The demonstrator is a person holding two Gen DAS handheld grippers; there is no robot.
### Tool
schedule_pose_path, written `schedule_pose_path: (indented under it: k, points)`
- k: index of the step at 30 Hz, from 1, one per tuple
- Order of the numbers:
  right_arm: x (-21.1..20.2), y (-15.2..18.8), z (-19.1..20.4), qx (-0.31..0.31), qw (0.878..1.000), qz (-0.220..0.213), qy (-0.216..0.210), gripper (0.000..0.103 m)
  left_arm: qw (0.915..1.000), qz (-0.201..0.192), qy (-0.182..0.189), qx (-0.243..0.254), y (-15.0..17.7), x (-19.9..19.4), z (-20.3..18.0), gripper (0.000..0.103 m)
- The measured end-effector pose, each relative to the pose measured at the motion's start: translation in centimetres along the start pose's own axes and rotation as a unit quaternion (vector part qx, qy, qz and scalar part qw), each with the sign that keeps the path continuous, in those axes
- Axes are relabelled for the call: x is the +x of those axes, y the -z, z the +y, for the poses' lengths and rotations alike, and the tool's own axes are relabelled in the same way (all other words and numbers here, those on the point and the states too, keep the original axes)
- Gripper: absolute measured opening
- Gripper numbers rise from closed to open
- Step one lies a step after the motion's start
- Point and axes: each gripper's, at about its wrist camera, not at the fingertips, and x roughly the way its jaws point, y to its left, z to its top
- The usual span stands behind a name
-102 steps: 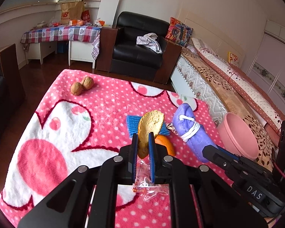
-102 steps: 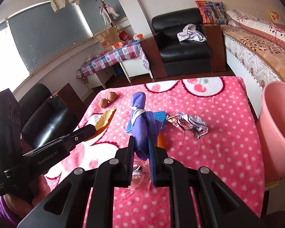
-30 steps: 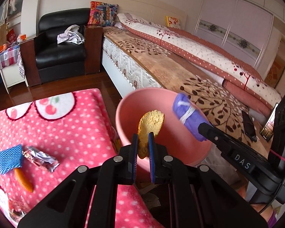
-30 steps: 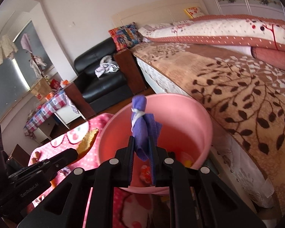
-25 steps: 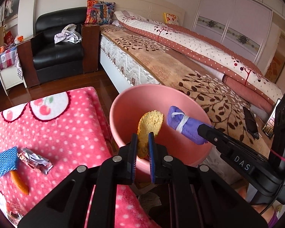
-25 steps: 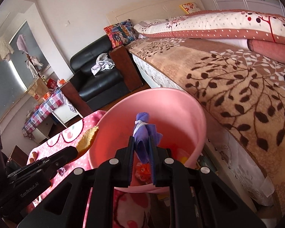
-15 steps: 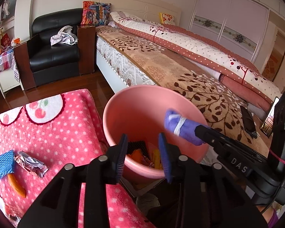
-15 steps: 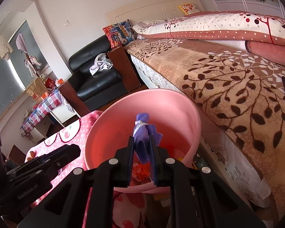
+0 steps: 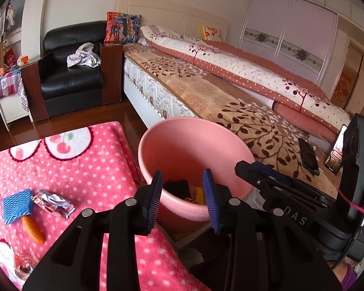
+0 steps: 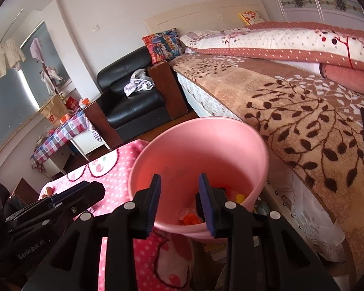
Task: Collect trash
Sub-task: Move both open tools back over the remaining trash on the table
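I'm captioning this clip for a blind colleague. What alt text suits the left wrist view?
The left gripper hovers open and empty over a pink bin holding some trash, beside a bed. On the pink dotted blanket at left lie a blue foam net, crumpled foil and an orange peel; the right gripper reaches in from the right.

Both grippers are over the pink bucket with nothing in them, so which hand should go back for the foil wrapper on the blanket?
Probably the left gripper. It is open and empty, and its view shows the crumpled foil wrapper on the pink blanket on its side. The right gripper, jaws opening and empty, sits on the bed side of the pink bucket.
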Motion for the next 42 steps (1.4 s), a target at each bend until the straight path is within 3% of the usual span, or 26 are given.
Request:
schedule_pose_path:
  k: [20, 33, 42]
  points:
    - [-2.8, 4.7, 8.2, -0.049, 0.997, 0.026, -0.053, 0.032, 0.9994, -0.009, -0.029, -0.014, 4.5, -7.2, 4.4, 0.035]
    - [-1.9, 7.4, 12.2, -0.085, 0.99, 0.064, -0.087, 0.032, 0.9965, -0.006, -0.077, -0.032, 8.9, -12.0, 10.0, 0.035]
    - [-0.8, 8.6, 14.1, -0.101, 0.986, 0.085, -0.105, 0.032, 0.9886, 0.028, -0.126, -0.077, 12.8, -14.0, 14.6, 0.035]
